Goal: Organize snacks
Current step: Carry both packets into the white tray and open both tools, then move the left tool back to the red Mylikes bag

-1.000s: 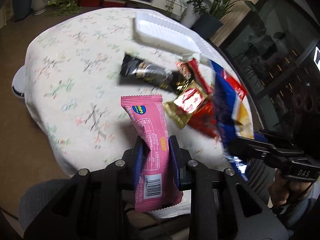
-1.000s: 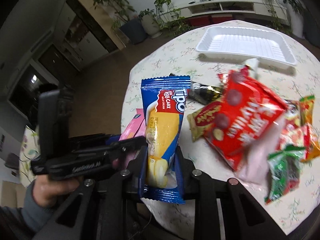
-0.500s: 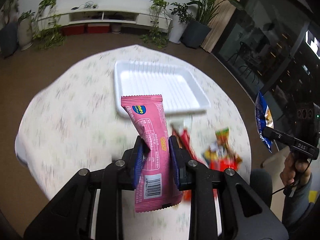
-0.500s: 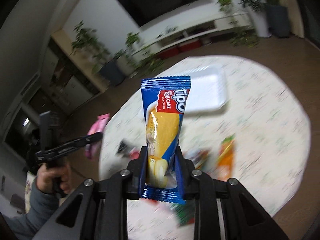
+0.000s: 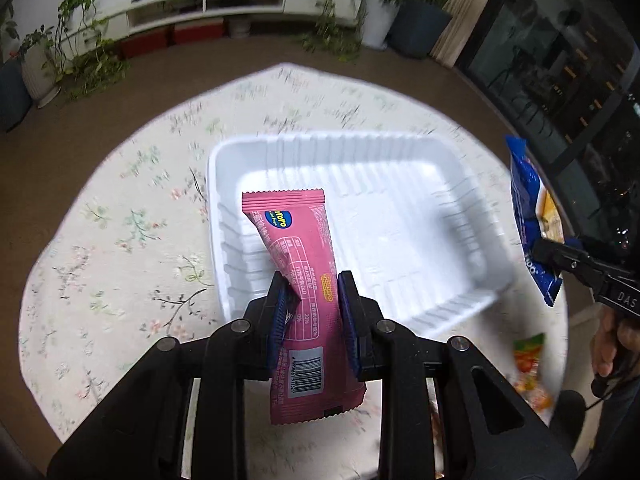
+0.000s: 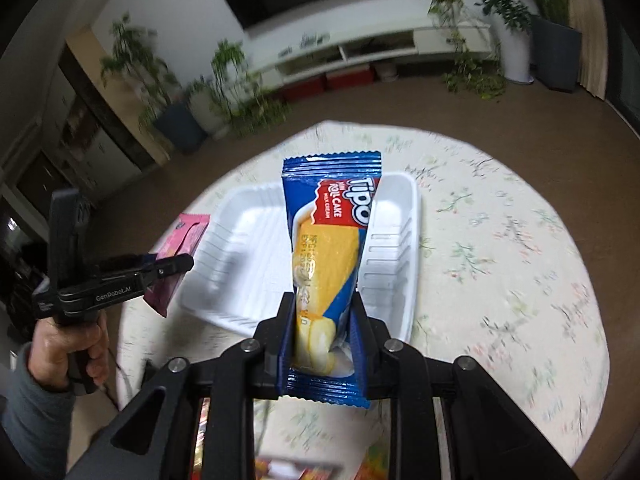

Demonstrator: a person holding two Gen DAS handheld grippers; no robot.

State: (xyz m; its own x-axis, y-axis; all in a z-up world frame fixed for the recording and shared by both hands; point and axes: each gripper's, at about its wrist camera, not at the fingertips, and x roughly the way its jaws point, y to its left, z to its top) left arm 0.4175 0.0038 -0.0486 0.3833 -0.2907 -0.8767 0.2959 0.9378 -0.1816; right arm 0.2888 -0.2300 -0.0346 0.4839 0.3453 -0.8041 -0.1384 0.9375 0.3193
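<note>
My left gripper (image 5: 313,303) is shut on a pink snack bar (image 5: 298,264) and holds it above the near left corner of an empty white ribbed tray (image 5: 452,184). My right gripper (image 6: 322,322) is shut on a blue Tipo roll cake pack (image 6: 328,248) and holds it above the tray's (image 6: 236,248) near right side. The right gripper with the blue pack (image 5: 532,220) shows at the right edge of the left wrist view. The left gripper with the pink bar (image 6: 180,248) shows at the left in the right wrist view.
The tray sits on a round table with a floral cloth (image 5: 120,220). A few loose snack packets (image 5: 530,364) lie at the table's near right edge. Potted plants (image 6: 180,92) and a low white TV shelf (image 6: 380,52) stand beyond the table.
Both grippers have lifted away from the snack pile and swung over to the white tray, each still holding its pack. The pile has dropped out of view below.
</note>
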